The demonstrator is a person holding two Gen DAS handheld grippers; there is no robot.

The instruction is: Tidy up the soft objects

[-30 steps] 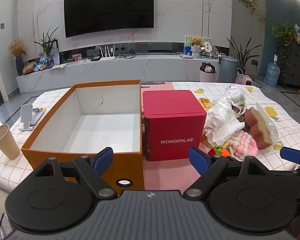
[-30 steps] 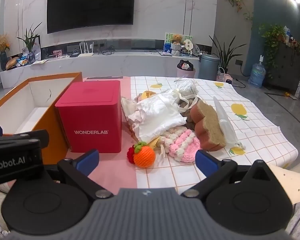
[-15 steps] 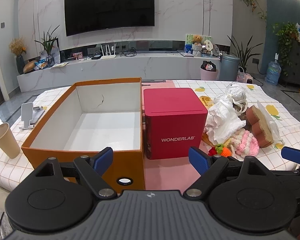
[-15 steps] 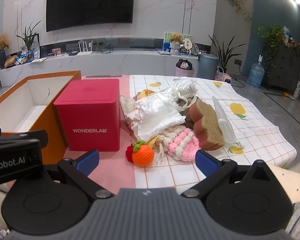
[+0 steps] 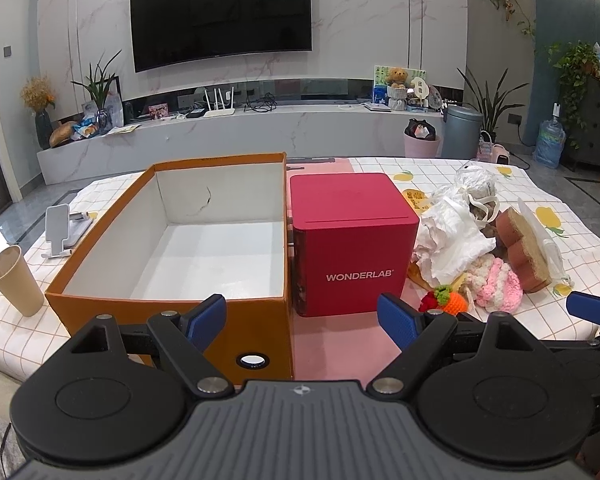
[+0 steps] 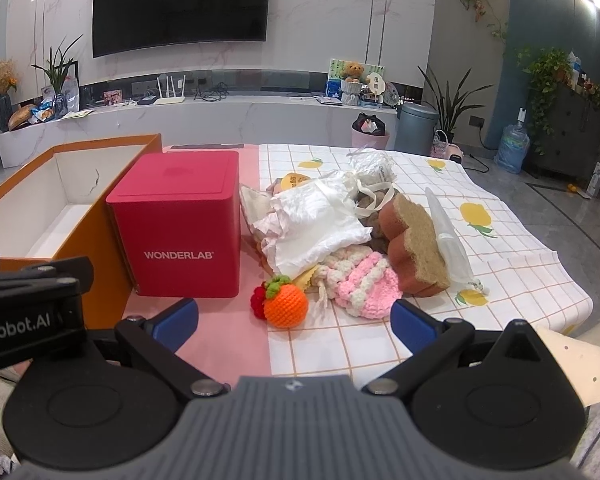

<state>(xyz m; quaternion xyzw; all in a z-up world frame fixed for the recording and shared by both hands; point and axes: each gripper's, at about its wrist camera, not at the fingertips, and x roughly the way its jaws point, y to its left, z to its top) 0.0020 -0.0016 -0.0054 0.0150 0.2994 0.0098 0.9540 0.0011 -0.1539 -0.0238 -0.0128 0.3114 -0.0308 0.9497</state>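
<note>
The soft objects point(image 6: 340, 240) sit in one loose heap just to the right of the red WONDERLAB box point(image 6: 180, 224), which is your landmark on the checked tablecloth point(image 6: 500, 280). On the box's other side, touching or nearly touching it, stands the open orange carton point(image 5: 168, 308), the largest thing there, white inside and with nothing in it.

Within the heap, the biggest piece is the crumpled white cloth point(image 6: 316, 228), lying closest to the box's right wall and draped over the rest. To its right leans a brown sponge point(image 6: 416, 248) with a scalloped edge and a coarse tan face, tilted up on its side. A clear plastic bag point(image 6: 448, 236) lies along the sponge's far side. In front of the cloth rests a pink and cream crochet piece point(image 6: 364, 284), flattened and ribbed. Smallest is the crochet orange point(image 6: 286, 306) with a green top and a red bit against its left, lying off the box's near right corner on the pink strip of cloth.

A paper cup point(image 5: 14, 280) stands upright well left of the carton.

Your left gripper point(image 5: 302, 316) has its blue pads spread wide, with nothing between them, in front of the carton and box. Your right gripper point(image 6: 294, 322) is likewise spread and empty, just short of the crochet orange.
</note>
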